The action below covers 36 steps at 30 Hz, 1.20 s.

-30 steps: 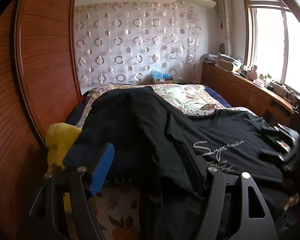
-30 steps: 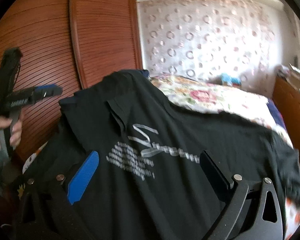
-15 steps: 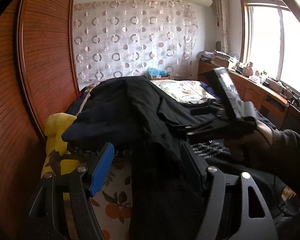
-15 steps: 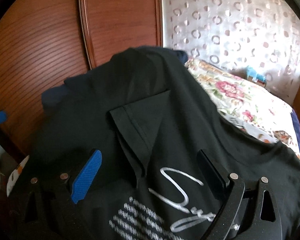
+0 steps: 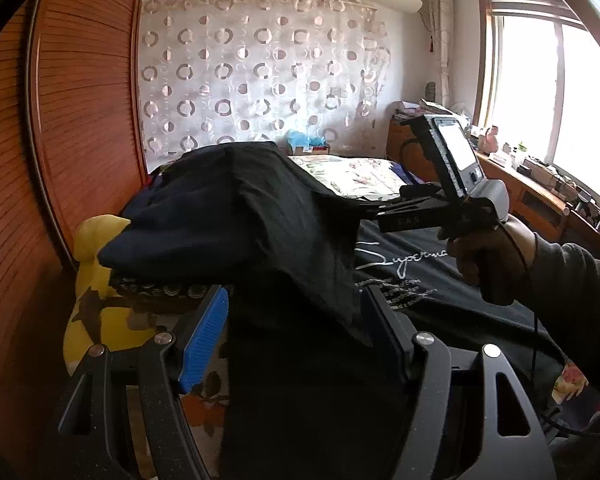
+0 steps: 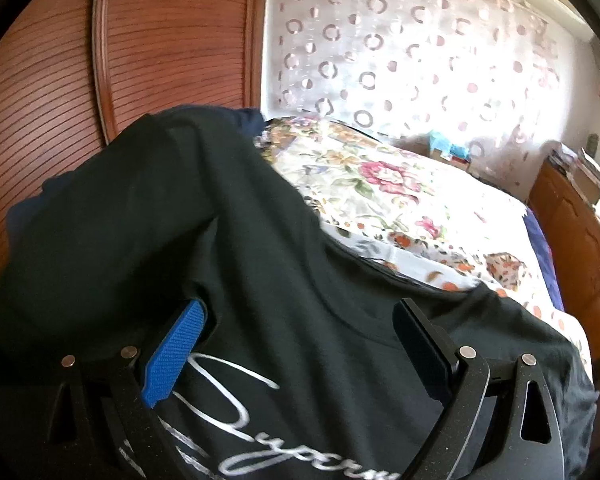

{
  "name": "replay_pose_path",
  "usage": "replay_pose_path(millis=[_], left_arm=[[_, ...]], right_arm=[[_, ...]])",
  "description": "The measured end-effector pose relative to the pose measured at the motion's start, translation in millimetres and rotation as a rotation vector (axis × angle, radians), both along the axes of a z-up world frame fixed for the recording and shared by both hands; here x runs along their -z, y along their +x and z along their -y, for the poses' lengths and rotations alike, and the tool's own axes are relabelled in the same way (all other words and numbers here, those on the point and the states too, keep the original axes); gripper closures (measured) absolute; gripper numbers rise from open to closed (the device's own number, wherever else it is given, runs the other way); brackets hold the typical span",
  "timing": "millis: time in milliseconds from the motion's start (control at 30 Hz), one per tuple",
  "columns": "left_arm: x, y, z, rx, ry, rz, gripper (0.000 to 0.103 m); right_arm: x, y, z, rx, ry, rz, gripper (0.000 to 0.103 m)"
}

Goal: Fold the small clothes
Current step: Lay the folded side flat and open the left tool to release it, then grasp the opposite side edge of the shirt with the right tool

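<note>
Black cotton T-shirt [image 6: 284,280] lies over the floral bedspread [image 6: 400,208], draped ahead of both tools, as the spread, empty left gripper [image 5: 296,336] and right gripper [image 6: 296,344] line up, likely needing a hem pinch next.

You face a circle-print curtain [image 5: 260,88]; ribbed wood panels [image 5: 80,92] left, bright window [image 5: 556,92] right, floral bed [image 6: 400,204] below.

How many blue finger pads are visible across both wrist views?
2. One blue pad sits on the left gripper, on the image-left finger. One blue pad sits likewise on the right gripper. The opposite fingers show black; any pad there faces away.
</note>
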State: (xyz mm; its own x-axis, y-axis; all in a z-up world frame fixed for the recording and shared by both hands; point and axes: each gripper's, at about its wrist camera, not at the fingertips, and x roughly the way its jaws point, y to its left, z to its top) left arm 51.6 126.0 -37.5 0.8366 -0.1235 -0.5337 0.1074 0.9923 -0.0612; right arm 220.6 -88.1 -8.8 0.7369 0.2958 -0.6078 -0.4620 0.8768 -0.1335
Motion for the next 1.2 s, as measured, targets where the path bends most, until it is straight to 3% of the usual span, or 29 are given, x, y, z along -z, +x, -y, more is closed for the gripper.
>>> replay_pose_path(millis=[200, 267, 600, 933, 1100, 1200], left_arm=[[-2.5, 4.2, 14.8, 0.023, 0.003, 0.001, 0.033], [-3.6, 4.9, 17.5, 0.027, 0.004, 0.004, 0.033], [-2.9, 7.3, 38.1, 0.058, -0.002, 0.013, 0.033], [6.8, 13.1, 67.7, 0.105, -0.005, -0.014, 0.033], [25.0, 20.6, 81.0, 0.136, -0.004, -0.071, 0.033], [36.0, 23.8, 89.7, 0.151, -0.002, -0.106, 0.033]], right_arm=[[0.9, -7.6, 11.7, -0.006, 0.028, -0.016, 0.007], [-4.7, -28.0, 10.7, -0.021, 0.043, -0.019, 0.007], [-10.7, -106.9, 91.2, -0.036, 0.099, 0.011, 0.007], [-4.9, -167.7, 178.1, 0.122, 0.057, 0.057, 0.007], [9.4, -176.7, 225.1, 0.239, 0.053, 0.014, 0.007], [18.6, -175.2, 249.5, 0.283, 0.059, -0.032, 0.02]])
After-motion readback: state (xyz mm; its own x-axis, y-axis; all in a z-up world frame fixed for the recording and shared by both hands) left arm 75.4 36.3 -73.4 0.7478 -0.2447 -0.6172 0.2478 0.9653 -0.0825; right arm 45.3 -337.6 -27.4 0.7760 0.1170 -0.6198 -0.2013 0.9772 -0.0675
